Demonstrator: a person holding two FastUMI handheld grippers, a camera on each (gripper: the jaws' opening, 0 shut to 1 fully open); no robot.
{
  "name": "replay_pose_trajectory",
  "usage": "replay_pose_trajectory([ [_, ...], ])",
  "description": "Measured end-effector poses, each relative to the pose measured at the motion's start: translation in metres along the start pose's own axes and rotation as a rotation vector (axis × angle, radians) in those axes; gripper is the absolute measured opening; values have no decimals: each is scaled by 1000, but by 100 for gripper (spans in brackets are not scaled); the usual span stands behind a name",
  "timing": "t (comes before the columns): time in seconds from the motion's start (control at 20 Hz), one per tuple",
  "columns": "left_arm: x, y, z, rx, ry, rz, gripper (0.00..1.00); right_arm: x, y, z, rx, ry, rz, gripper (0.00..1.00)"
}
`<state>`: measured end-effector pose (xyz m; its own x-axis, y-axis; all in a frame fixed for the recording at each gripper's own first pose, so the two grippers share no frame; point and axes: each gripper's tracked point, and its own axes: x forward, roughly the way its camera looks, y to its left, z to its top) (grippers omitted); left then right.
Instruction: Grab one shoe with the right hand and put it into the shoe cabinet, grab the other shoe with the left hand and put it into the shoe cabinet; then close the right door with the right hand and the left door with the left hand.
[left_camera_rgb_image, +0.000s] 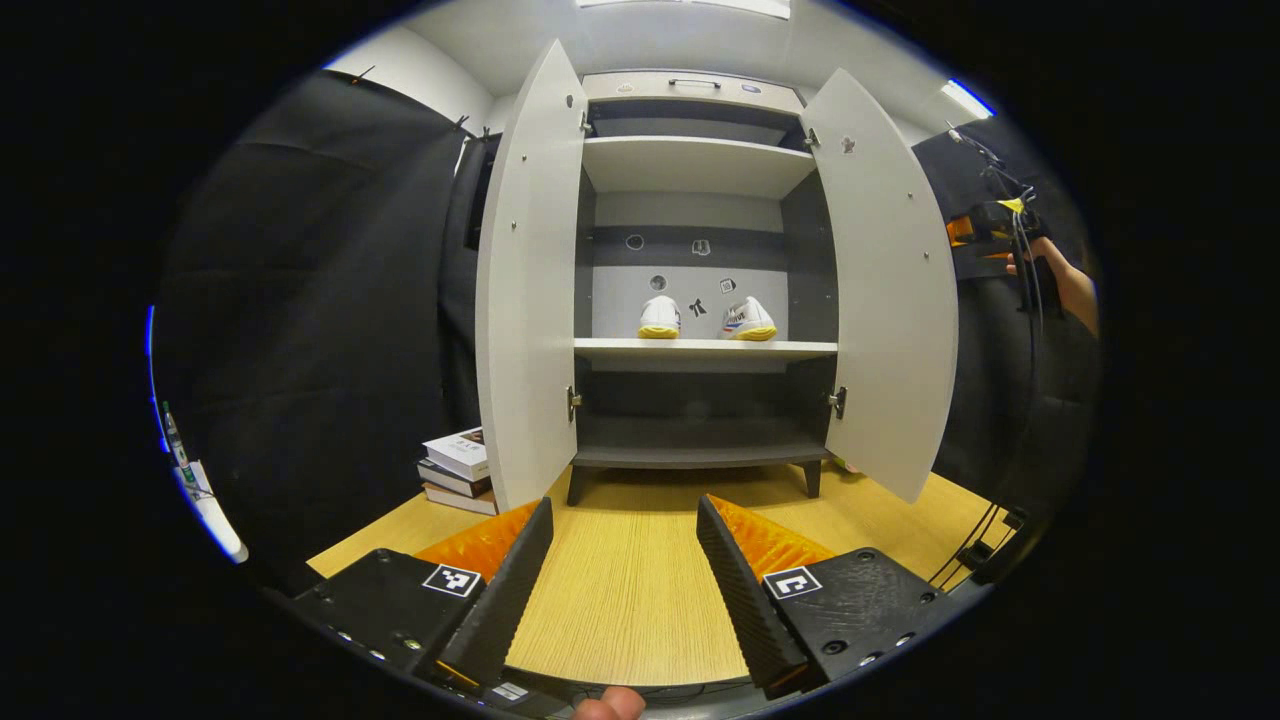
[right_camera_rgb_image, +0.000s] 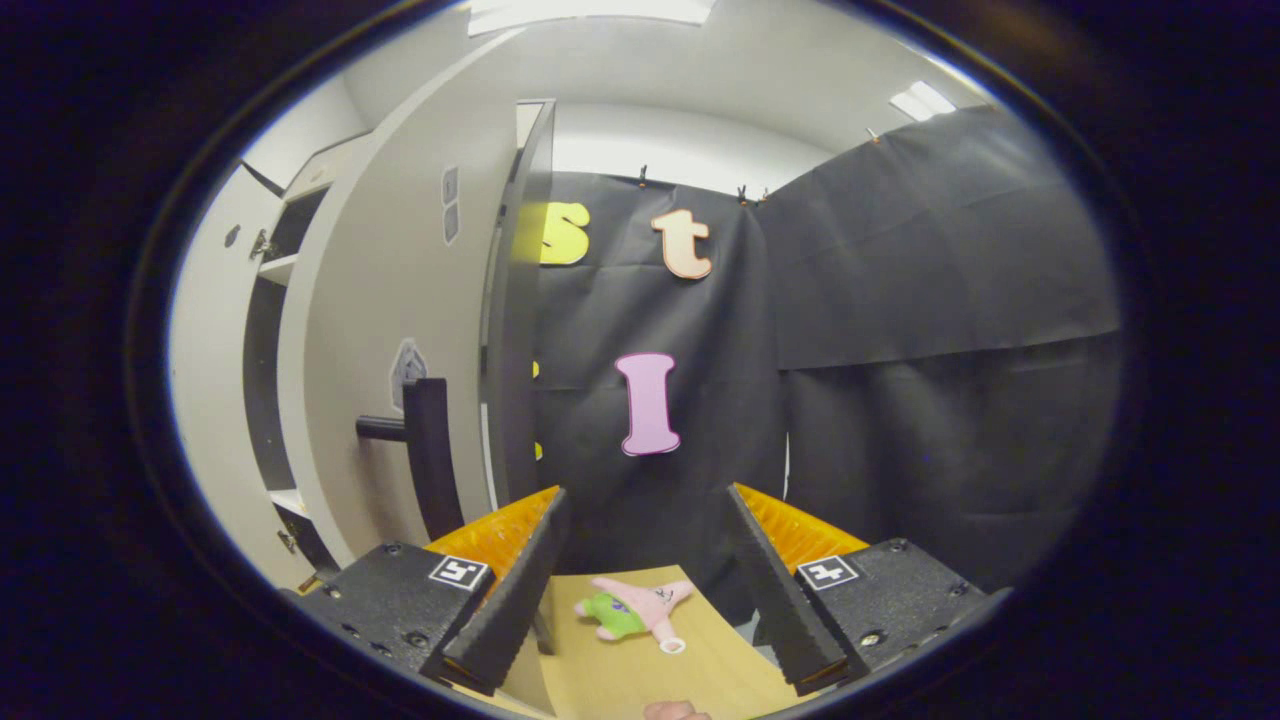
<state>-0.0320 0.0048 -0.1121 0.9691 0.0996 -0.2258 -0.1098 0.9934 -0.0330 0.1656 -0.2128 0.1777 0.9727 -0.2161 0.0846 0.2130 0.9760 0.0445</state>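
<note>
The white shoe cabinet (left_camera_rgb_image: 695, 165) stands ahead with both doors swung wide. Two white shoes with yellow soles sit on its middle shelf, one shoe (left_camera_rgb_image: 660, 317) on the left and the other shoe (left_camera_rgb_image: 747, 319) to its right. My left gripper (left_camera_rgb_image: 625, 565) is open and empty, well back from the cabinet above the wooden surface. The left door (left_camera_rgb_image: 528, 270) and right door (left_camera_rgb_image: 888, 280) flank the opening. My right gripper (right_camera_rgb_image: 645, 590) is open and empty just right of the right door (right_camera_rgb_image: 400, 300), whose dark handle (right_camera_rgb_image: 425, 440) sticks out near the left finger.
A stack of books (left_camera_rgb_image: 458, 470) lies by the cabinet's left foot. A pink and green plush toy (right_camera_rgb_image: 635, 610) rests on the wooden floor (right_camera_rgb_image: 640, 670) beyond my right gripper. A person's hand (left_camera_rgb_image: 1070, 285) holds a gripper at the far right.
</note>
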Motion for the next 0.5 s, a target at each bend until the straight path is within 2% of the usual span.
replay_pose_trajectory([
  [0.35, 3, -4, 0, 6, 7, -9, 87, 0, 3, 4, -14, -23, 9, 95],
  [0.4, 4, -4, 0, 6, 4, -8, 87, 0, 3, 3, -26, -27, 5, 89],
  [0.45, 5, -5, 1, 3, 0, -12, 87, -2, 5, 3, -31, -27, 2, 95],
  [0.5, 5, -7, 2, -1, -2, -18, 87, -4, 9, 3, -27, -25, 5, 94],
])
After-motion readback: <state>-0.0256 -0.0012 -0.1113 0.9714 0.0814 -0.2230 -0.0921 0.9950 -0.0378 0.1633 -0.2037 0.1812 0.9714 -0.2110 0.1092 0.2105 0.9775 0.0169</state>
